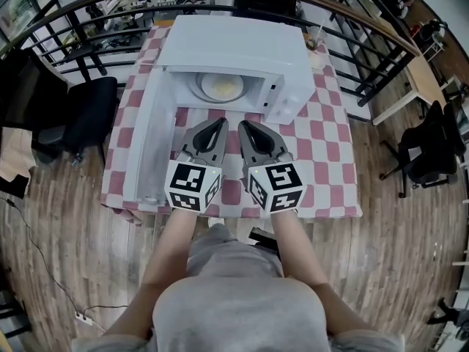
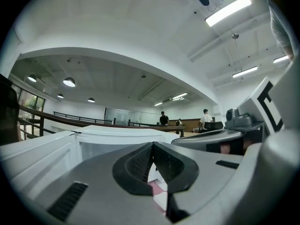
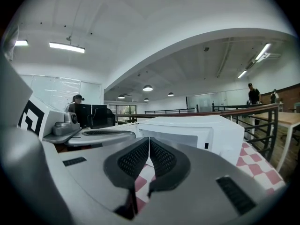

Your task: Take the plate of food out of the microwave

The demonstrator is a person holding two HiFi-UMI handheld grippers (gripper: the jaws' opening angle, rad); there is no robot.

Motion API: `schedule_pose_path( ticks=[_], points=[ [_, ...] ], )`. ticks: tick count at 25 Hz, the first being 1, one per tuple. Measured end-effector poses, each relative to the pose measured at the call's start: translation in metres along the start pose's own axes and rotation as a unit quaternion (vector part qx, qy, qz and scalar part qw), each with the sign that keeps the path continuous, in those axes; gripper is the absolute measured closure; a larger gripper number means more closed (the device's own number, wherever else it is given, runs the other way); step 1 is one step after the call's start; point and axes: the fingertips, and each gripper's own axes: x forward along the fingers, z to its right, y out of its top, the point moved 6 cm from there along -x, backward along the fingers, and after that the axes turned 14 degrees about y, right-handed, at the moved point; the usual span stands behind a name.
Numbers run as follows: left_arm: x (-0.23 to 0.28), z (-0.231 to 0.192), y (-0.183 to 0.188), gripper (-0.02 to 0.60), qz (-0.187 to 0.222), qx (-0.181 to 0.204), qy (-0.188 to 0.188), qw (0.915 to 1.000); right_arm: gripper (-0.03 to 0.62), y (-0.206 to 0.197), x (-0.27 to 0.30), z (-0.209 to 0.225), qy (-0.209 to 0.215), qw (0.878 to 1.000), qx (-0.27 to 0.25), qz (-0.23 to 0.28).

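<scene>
Head view, round plate of food point(image 1: 222, 86) flat in open microwave point(image 1: 234, 46), left gripper point(image 1: 220, 123) and right gripper point(image 1: 244, 125) pressed together, empty.

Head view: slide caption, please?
Left gripper and right gripper, jaws shut, side by side before the open microwave, plate inside.

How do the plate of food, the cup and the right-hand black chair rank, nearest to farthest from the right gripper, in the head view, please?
From the right gripper:
1. Plate of food, just ahead, inside the microwave.
2. Cup, far right on the table.
3. Black chair, floor at right.
</scene>
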Motion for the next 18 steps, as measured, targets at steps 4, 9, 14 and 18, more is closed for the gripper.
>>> schedule_pose_path(
  ticks=[4,9,14,18],
  points=[
    [0.020,-0.013,-0.005,0.581,-0.007,-0.009,0.009,0.9999,0.568,-0.005,0.017,0.015,-0.005,1.000,0.023,-0.001],
    [0.037,-0.024,-0.010,0.581,-0.011,-0.012,0.011,0.9998,0.568,-0.011,0.031,0.026,-0.004,0.999,0.037,-0.003],
    [0.044,-0.026,-0.014,0.581,-0.018,-0.012,0.010,0.9997,0.566,-0.017,0.036,0.038,-0.011,0.998,0.061,-0.008],
    [0.046,-0.028,-0.017,0.581,-0.024,-0.017,0.015,0.9994,0.566,-0.020,0.037,0.041,-0.009,0.998,0.069,-0.013]
  ],
)
